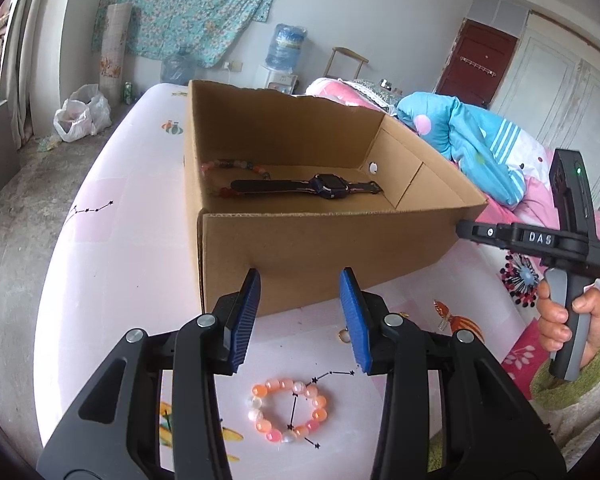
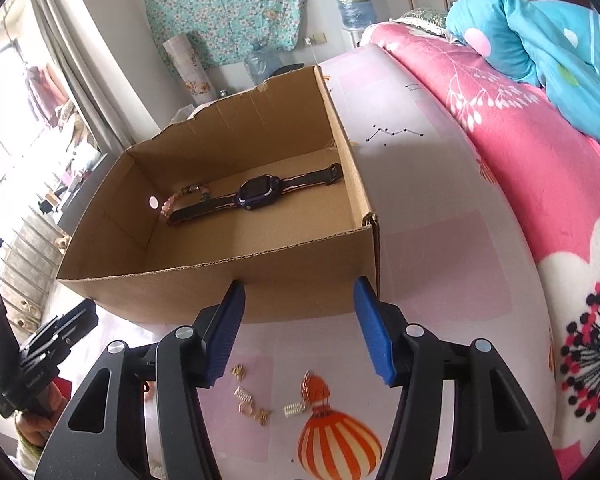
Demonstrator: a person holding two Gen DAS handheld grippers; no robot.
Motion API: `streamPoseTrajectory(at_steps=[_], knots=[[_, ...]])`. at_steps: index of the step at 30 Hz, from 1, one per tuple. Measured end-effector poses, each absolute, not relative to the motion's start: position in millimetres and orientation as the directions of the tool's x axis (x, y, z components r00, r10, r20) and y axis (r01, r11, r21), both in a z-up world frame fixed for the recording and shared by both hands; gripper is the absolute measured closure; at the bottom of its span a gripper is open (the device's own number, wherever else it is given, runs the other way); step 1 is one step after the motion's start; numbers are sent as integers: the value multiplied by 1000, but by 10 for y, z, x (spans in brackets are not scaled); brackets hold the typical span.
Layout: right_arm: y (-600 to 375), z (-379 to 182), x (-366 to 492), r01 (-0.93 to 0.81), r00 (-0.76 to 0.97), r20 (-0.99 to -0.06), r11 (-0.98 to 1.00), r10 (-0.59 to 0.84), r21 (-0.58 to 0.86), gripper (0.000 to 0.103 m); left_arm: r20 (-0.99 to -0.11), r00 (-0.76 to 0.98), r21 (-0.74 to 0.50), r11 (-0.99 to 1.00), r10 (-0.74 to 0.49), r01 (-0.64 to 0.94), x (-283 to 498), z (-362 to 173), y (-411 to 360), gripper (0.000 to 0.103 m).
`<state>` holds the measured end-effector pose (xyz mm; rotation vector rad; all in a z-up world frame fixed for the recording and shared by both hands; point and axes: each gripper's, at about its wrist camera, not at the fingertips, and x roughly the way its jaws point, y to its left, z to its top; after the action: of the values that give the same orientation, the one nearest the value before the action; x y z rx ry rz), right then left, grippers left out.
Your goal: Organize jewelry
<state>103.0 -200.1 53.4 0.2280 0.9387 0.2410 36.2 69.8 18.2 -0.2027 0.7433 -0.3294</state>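
Observation:
An open cardboard box [image 1: 320, 248] [image 2: 300, 280] stands on the pale pink mat. Inside it lie a dark smartwatch [image 1: 328, 186] [image 2: 256, 192] and a bead strand [image 1: 228, 166] [image 2: 180, 198]. An orange and pink bead bracelet [image 1: 288, 410] lies on the mat, just below my left gripper [image 1: 300, 280], which is open and holds nothing. Several small gold pieces [image 2: 246, 394] lie scattered on the mat under my right gripper [image 2: 300, 286]. Its jaws stand apart with nothing between them. Both grippers hover in front of the box's near wall.
A pink flowered blanket [image 2: 540, 168] and a blue quilt [image 1: 460, 136] lie to the right of the mat. A hand in a green sleeve [image 1: 560, 320] holds the right gripper's handle beside the box corner. A small gold ring [image 1: 344, 336] lies near the left gripper's right finger.

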Motion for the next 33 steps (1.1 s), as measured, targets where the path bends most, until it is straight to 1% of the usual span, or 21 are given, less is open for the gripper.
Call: streamPoseTrajectory(at_steps=[3,4,6,7,8,9,10,11,13,17,19,23,30,33], knots=[[-2016,549,956,-89,577,-770,959,271,270,47,-642,676,-270,932,-362,243,308,180,607,64],[-2030,541,909,-84,575,-778,964,253,251,47,-643,671,-273,929,-370,251,283,179,577,63],[-2060,498,812,-70,568,-792,972,224,225,37,-648,652,-282,920,-393,274,225,164,487,61],[-2083,467,756,-55,563,-800,975,207,214,30,-661,632,-284,915,-404,287,199,138,414,59],[-2112,430,702,-39,559,-807,978,190,204,25,-672,619,-281,913,-407,295,170,116,361,55],[-2133,399,656,-23,557,-812,980,175,195,23,-682,608,-274,913,-406,302,141,93,296,54],[-2163,368,621,-5,554,-817,982,158,187,18,-694,596,-264,912,-405,313,104,65,220,52],[-2191,332,565,21,549,-825,984,134,174,16,-703,586,-250,912,-402,325,68,40,150,51],[-2221,291,496,55,540,-836,987,99,152,15,-722,575,-218,915,-385,339,26,-7,30,47],[-2232,301,396,91,553,-833,992,23,88,7,-759,546,-166,916,-354,365,-13,-59,-139,44],[-2226,352,335,92,582,-813,994,-11,52,7,-768,547,-135,920,-331,368,-29,-47,-189,43],[-2245,434,239,117,623,-778,993,-80,-9,7,-769,562,-112,930,-303,349,-45,5,-216,40],[-2258,581,198,130,685,-719,991,-115,-34,7,-776,578,-85,950,-253,301,-47,32,-191,38],[-2258,621,229,115,701,-706,993,-102,-29,7,-784,572,-88,955,-242,283,-12,11,-160,38]])
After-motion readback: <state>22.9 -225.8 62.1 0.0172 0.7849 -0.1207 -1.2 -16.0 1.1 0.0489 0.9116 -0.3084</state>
